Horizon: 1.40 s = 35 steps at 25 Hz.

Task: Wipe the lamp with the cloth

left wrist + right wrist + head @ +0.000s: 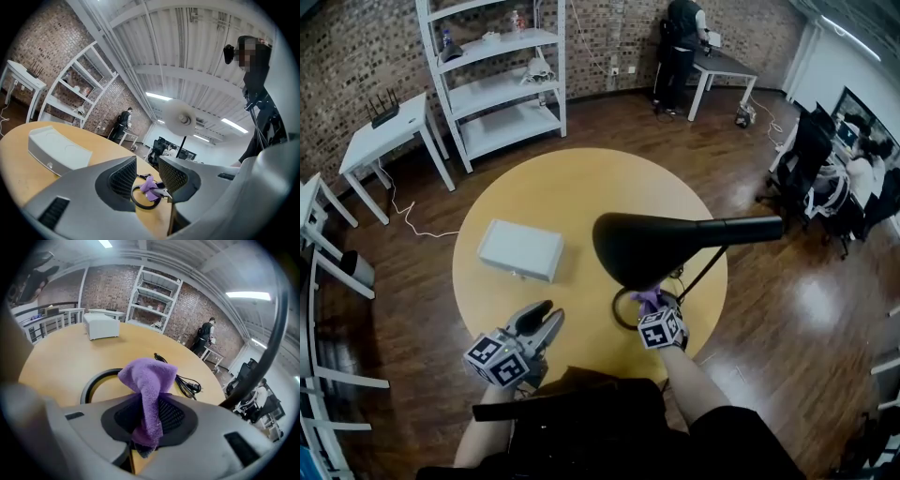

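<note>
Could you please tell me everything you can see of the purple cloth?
The cloth is purple and fuzzy, like microfibre, small and bunched rather than spread. The right gripper pinches its middle between closed jaws; a folded lobe sticks out past their tips and a short tail hangs behind them. It is held above the table, over the lamp's ring base and just under the black lamp head. Only the jaws clearly touch it; contact with the lamp cannot be told.
</note>
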Available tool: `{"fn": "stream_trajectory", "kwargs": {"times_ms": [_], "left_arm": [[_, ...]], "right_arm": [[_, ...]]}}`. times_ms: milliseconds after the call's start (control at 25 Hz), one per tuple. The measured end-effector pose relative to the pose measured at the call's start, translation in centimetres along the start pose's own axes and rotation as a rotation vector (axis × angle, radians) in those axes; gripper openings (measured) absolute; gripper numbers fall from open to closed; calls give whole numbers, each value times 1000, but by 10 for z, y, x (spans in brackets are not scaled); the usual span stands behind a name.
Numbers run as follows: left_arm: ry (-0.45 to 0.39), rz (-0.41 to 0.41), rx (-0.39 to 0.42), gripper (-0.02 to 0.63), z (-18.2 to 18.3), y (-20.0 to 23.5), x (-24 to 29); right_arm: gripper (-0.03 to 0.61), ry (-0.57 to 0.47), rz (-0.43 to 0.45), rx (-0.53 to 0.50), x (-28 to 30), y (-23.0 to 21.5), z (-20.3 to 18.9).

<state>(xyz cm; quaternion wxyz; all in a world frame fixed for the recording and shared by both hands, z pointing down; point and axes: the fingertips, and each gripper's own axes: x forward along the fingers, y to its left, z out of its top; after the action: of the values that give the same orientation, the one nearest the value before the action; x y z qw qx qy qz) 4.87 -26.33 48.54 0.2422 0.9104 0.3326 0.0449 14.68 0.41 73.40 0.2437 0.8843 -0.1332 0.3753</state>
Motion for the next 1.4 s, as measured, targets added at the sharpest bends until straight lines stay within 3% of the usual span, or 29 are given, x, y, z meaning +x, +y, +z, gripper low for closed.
{"fn": "stream_trajectory", "kwargs": {"times_ms": [40, 160, 280, 440, 560, 760, 920, 1000, 1160, 1240, 1400], "left_arm": [[-5, 2, -2, 130, 2, 1, -2], [-11, -1, -7, 131, 4, 5, -9], [-9, -16, -16, 130, 4, 9, -14], [4, -49, -34, 130, 3, 18, -20], [9, -72, -53, 132, 2, 21, -21], [28, -135, -54, 132, 0, 13, -10], [18, -196, -68, 130, 0, -4, 3], [19, -220, -55, 131, -3, -18, 14], [16, -182, -23, 132, -17, -35, 40], [-4, -138, -20, 131, -24, -42, 53], [-38, -88, 5, 132, -33, -74, 82]], "right_arm": [[92, -5, 35, -17, -1, 8, 3], [92, -30, 259, -58, -8, 62, 17], [92, 12, 241, -32, -7, 77, 7], [92, -21, 304, 14, -17, 96, 19], [92, -46, 303, 64, -23, 91, 13], [92, -141, 235, 124, -56, 57, -1], [92, -162, 120, 229, -88, -3, -22], [92, -237, 96, 268, -108, -35, -20], [92, -353, 99, 322, -119, -100, -14], [92, -365, 191, 324, -107, -111, -11], [92, -394, 468, 330, -83, -96, -2]]}}
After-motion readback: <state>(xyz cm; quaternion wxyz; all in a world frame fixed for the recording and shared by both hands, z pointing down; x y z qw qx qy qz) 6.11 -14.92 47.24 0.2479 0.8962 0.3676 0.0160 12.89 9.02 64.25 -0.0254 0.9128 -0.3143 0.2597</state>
